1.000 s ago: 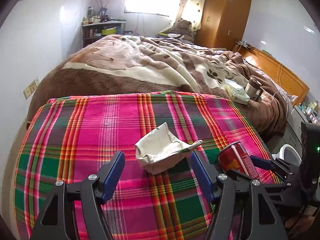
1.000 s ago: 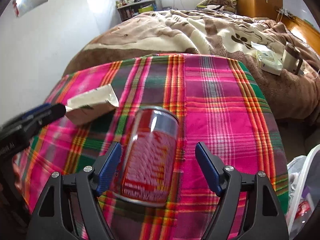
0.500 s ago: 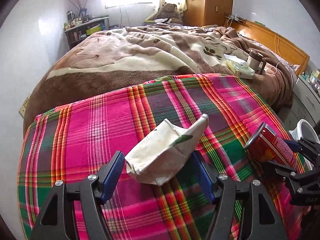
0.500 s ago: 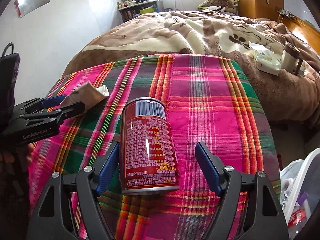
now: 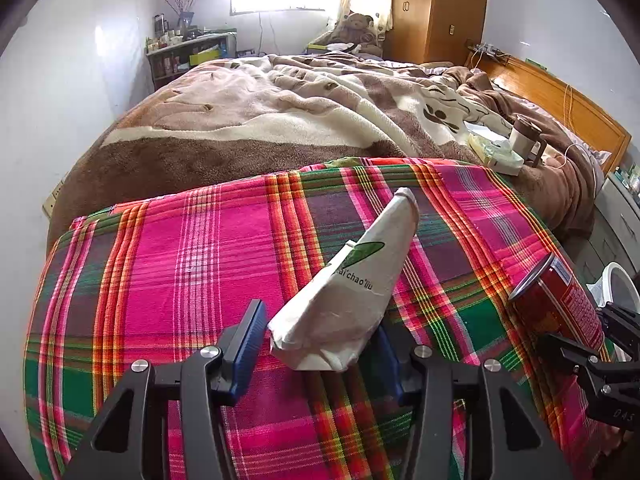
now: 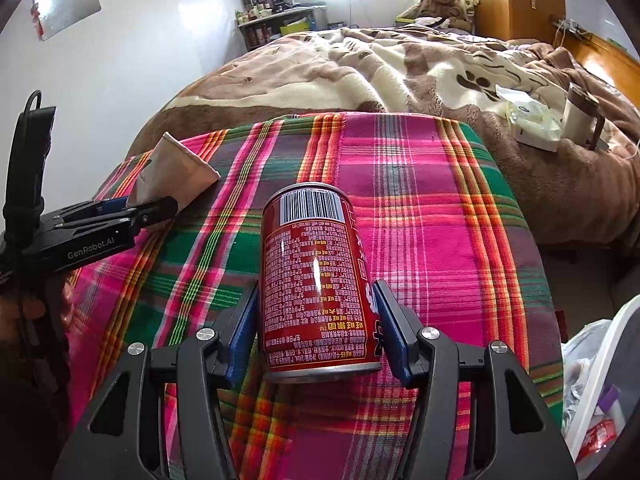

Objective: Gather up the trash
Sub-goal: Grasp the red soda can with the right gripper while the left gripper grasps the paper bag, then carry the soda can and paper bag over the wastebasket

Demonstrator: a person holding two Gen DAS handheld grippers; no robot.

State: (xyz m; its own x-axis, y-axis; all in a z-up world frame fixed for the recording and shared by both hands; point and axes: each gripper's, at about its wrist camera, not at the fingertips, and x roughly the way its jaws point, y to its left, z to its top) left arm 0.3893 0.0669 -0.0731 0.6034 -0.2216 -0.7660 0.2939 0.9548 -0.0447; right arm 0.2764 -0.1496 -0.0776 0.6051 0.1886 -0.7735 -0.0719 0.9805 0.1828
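Observation:
A crumpled white paper bag with a green leaf print stands up from the pink plaid cloth. My left gripper has its jaws closing on the bag's lower end, and the blue pads squeeze it narrow. A red drink can stands upside down on the cloth, barcode at the top. The jaws of my right gripper are closing on it, with both pads against its sides. The right wrist view shows the left gripper and the bag at the left. The can and the right gripper appear at the right of the left wrist view.
A white bin lined with a bag and holding scraps stands on the floor to the right of the cloth. Behind lies a bed with a brown blanket, a mug and a tissue pack on it.
Both grippers' jaws have narrowed. The left one slid up around the paper bag and squeezed it taller. The can, blurred and tilted a second ago, now stands steady between the right pads.

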